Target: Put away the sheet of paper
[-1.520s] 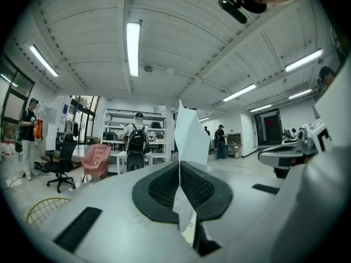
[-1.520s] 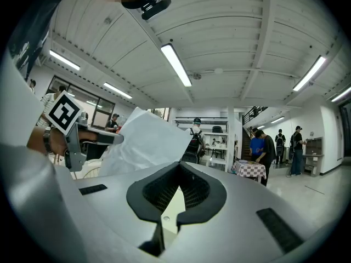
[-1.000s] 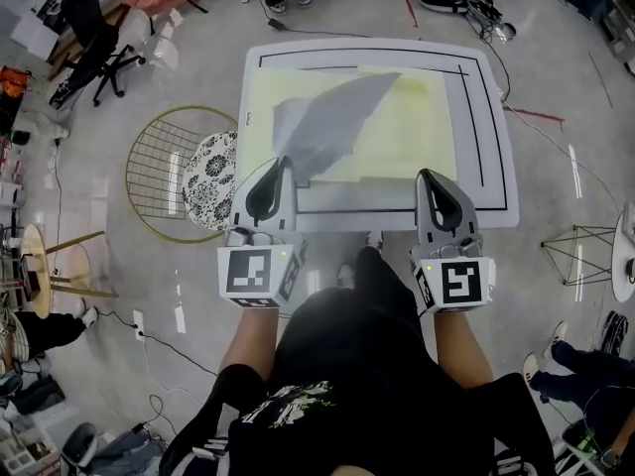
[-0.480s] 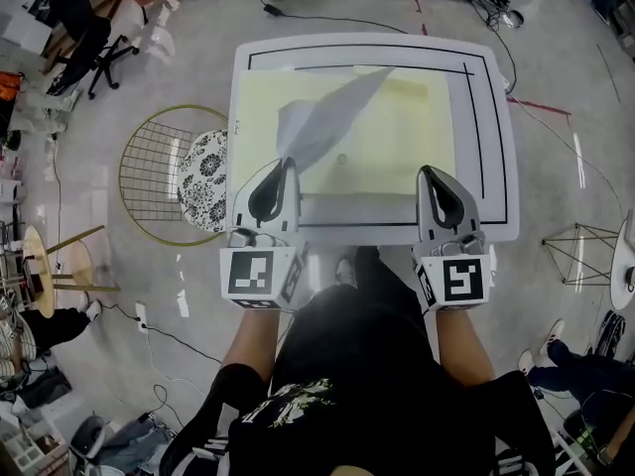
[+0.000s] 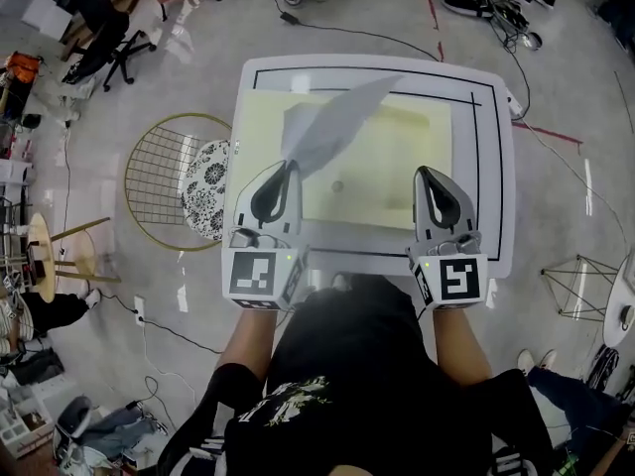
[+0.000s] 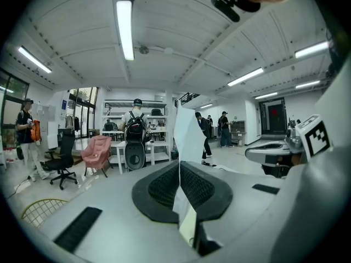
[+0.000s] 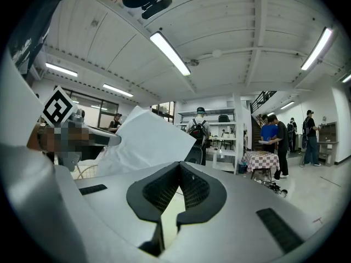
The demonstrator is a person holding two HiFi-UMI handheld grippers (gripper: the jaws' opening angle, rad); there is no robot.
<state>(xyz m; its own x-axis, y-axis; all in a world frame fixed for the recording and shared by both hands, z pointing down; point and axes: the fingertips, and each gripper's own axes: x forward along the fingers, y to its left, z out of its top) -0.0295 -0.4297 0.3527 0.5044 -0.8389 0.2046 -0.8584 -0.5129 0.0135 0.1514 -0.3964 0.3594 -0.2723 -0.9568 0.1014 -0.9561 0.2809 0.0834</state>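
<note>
Jaws first: on my left gripper (image 5: 287, 166) they pinch an edge of the sheet of paper (image 5: 327, 122); on my right gripper (image 5: 429, 173) they are pressed together, empty. The white table (image 5: 496, 167) spreads below, its yellow mat (image 5: 417, 157) under the sheet, which slants forward from my left jaws.

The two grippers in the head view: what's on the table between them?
In the head view, just yellow mat with a tiny spot lies between the left gripper and right gripper; the sheet of paper, pinched by the left, slants away.
</note>
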